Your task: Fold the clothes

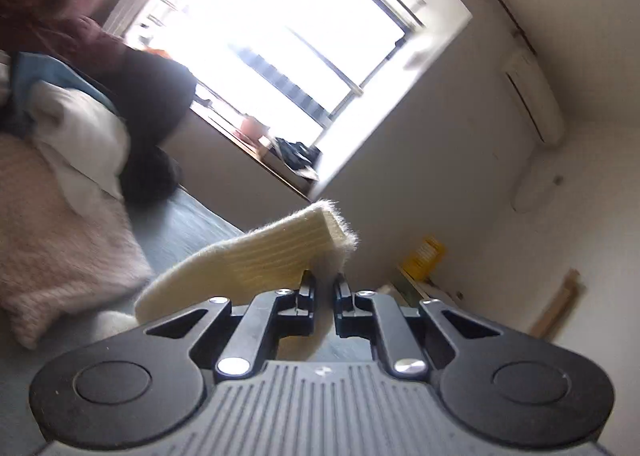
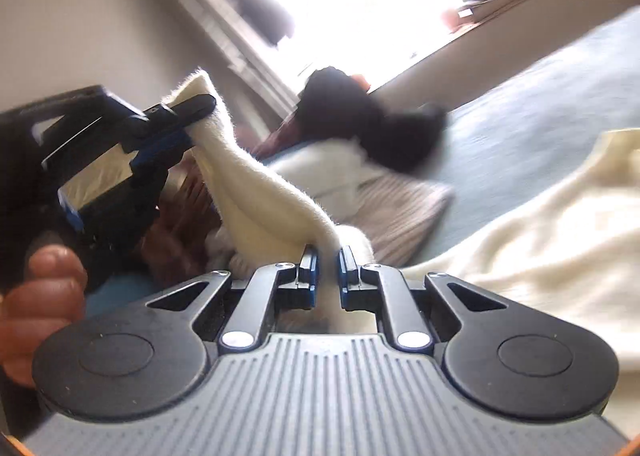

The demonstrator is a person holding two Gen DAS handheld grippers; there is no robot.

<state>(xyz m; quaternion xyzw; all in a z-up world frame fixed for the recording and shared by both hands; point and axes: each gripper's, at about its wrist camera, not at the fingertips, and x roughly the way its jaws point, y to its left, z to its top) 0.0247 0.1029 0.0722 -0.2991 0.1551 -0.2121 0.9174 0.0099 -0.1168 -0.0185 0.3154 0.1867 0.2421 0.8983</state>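
Both grippers, left [image 1: 324,288] and right [image 2: 328,262], were clamped on the cream garment's [image 2: 256,192] edge, lifted above the blue bed [image 2: 520,128].

Two hand-held grippers [image 1: 324,284] [image 2: 328,260], one cream fuzzy garment [image 2: 256,192], one window [image 1: 288,36]

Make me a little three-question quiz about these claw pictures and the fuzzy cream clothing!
1. True or false: both claws pinch the same cream fuzzy garment.
2. What lies against the dark clothes on the blue bed? A) pink knit B) yellow towel C) green hat
3. Fill in: the left claw is held by a person's ____.

Key: 1 true, the right claw grips it too. 2 A. 3 hand.
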